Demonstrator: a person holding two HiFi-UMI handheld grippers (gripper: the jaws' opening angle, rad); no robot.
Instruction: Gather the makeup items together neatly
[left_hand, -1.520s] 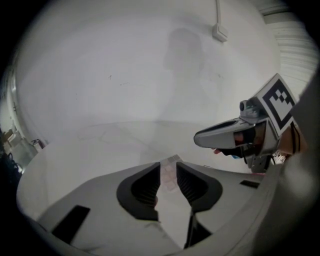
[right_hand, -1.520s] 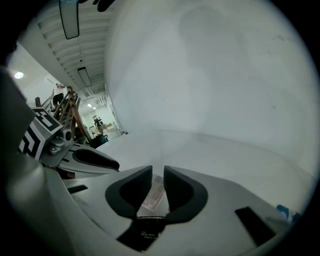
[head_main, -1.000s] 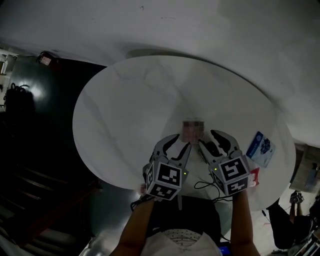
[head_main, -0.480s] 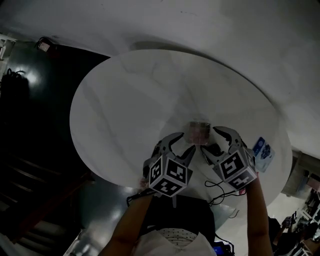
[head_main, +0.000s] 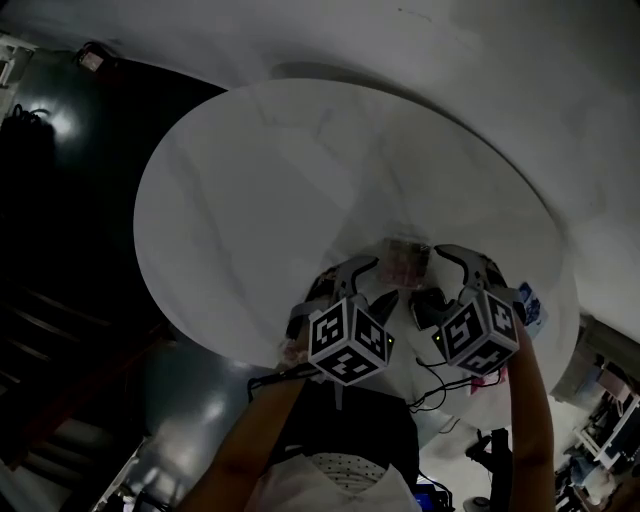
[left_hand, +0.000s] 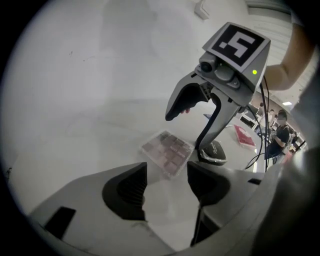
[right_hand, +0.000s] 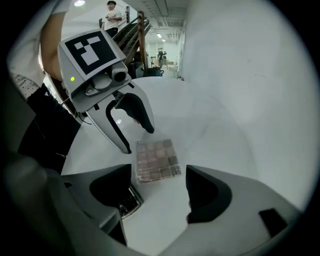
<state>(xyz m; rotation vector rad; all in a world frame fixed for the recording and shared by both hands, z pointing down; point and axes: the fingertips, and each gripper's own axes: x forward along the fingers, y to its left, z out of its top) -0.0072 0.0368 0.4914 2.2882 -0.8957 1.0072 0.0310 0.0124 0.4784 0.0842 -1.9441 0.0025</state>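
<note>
An eyeshadow palette (head_main: 403, 262) with pinkish-brown pans lies flat on the round white table (head_main: 260, 200), near its front edge. My left gripper (head_main: 372, 283) hangs just left of it and my right gripper (head_main: 438, 278) just right, both angled down. In the left gripper view the palette (left_hand: 167, 152) lies just beyond my open jaws, with a dark round compact (left_hand: 214, 152) under the right gripper's lower finger. The right gripper view shows the palette (right_hand: 156, 160) ahead and the compact (right_hand: 127, 202) by its left jaw. Both pairs of jaws have just been opening; nothing is between them.
A blue packet (head_main: 530, 305) peeks out behind the right gripper, near the table's right rim. A red flat item (left_hand: 245, 136) lies further right. Black cables (head_main: 440, 385) hang off the table's front edge. Dark floor and stairs lie to the left.
Both grippers have sunk toward the table on either side of the palette, and their jaws stand wider. The right gripper has rolled, so its marker cube faces differently.
</note>
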